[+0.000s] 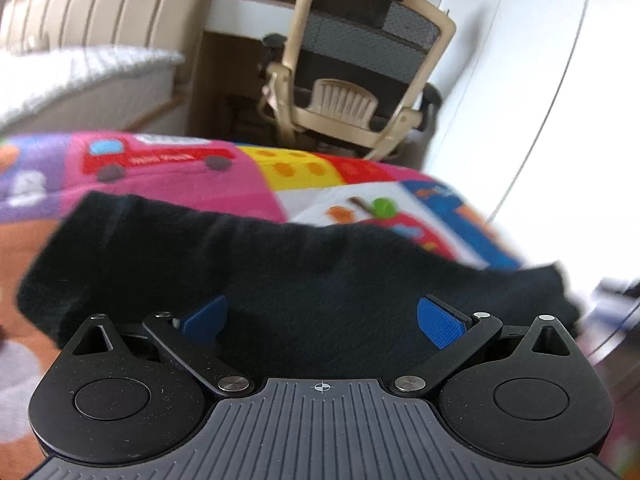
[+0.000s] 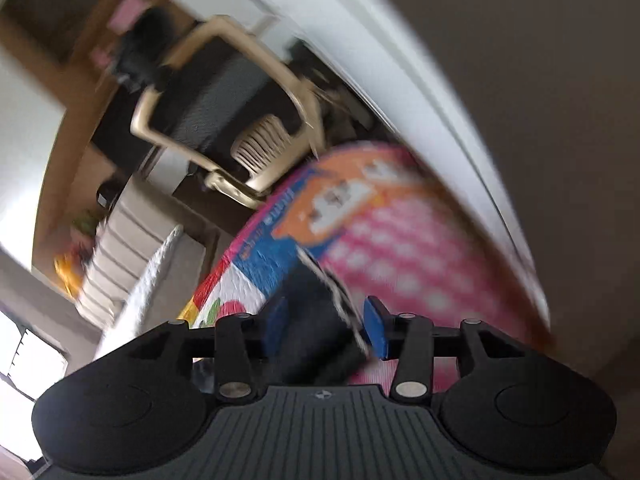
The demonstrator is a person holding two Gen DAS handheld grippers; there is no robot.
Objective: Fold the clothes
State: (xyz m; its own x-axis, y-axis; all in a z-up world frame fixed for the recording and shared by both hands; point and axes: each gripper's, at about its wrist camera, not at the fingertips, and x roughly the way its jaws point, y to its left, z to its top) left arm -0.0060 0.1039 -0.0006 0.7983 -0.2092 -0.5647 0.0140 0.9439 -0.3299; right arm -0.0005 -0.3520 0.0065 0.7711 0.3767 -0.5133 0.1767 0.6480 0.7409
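Colourful play mat [image 1: 168,168] under black garment [image 1: 280,272]

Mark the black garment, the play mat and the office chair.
black garment [image 1: 304,264], left wrist view, middle of the cloth.
play mat [image 1: 160,160], left wrist view, pink fire-truck panel.
office chair [image 1: 360,52], left wrist view, mesh backrest.
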